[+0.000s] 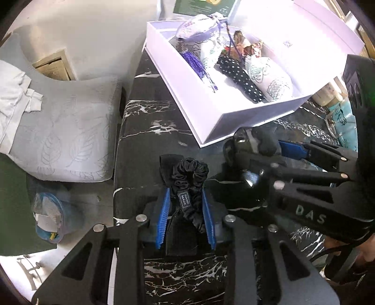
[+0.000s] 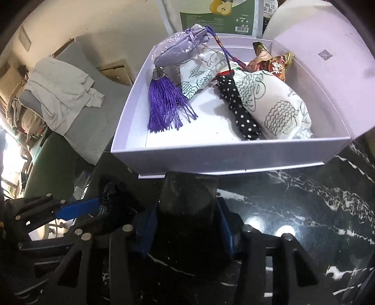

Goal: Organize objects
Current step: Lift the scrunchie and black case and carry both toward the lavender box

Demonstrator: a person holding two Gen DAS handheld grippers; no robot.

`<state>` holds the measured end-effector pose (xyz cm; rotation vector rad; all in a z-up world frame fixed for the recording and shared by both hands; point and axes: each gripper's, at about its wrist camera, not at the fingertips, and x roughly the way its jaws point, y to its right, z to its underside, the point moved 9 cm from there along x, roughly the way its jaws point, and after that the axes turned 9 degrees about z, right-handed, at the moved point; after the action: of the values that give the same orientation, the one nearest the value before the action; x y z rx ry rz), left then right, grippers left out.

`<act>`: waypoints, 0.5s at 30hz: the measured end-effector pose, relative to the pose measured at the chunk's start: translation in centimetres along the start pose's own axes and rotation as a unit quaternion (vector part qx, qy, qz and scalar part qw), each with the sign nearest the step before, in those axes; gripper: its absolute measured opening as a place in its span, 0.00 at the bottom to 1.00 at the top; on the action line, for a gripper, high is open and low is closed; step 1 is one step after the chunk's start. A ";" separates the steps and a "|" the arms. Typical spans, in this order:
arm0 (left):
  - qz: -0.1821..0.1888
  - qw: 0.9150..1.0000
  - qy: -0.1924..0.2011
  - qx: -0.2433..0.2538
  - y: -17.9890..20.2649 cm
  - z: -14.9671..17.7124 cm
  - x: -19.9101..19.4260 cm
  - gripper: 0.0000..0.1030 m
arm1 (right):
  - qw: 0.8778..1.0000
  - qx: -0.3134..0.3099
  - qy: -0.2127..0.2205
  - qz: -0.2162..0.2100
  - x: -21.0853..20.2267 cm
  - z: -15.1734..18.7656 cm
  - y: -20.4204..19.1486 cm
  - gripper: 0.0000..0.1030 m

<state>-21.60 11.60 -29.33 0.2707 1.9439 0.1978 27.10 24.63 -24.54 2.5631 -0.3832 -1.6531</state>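
My left gripper [image 1: 186, 206] is shut on a black scrunchie with a bow [image 1: 187, 185], held above the black marble table [image 1: 150, 131]. My right gripper [image 2: 187, 206] is shut on a black glossy object [image 2: 185, 197] near the front wall of the white box [image 2: 234, 154]; it also shows in the left wrist view [image 1: 253, 150]. The box holds a lilac pouch with a purple tassel [image 2: 178, 51], two white printed pouches [image 2: 269, 103], a black polka-dot item [image 2: 236, 103] and a snack wrapper [image 2: 274, 63]. The box also shows in the left wrist view [image 1: 211, 112].
A grey cushioned seat [image 1: 70, 131] with white cloth [image 1: 14, 93] stands left of the table. A blue-tinted plastic container [image 1: 51, 215] lies on the floor. A green package [image 2: 218, 18] stands behind the box. A light-blue item [image 1: 342, 117] lies at the table's right.
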 end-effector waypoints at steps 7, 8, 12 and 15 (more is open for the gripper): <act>0.015 1.000 -0.010 0.024 0.9 -0.8 -0.1 0.21 | 0.999 0.039 -0.010 -0.007 -0.7 1.0 1.0 0.41; 0.019 0.999 -0.012 0.030 1.1 -0.9 -0.2 0.19 | 0.999 0.047 -0.012 -0.005 -0.9 1.2 1.2 0.41; 0.048 0.996 -0.032 0.066 2.2 -1.0 -0.4 0.14 | 0.996 0.089 -0.021 0.016 -1.7 2.4 2.0 0.41; 0.062 0.992 -0.050 0.099 2.6 -0.8 0.3 0.14 | 0.991 0.127 -0.025 0.033 -2.4 3.9 2.2 0.41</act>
<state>-22.19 14.14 -28.67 0.5234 1.8493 0.0695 22.25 23.39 -23.58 2.6516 -0.7182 -1.7491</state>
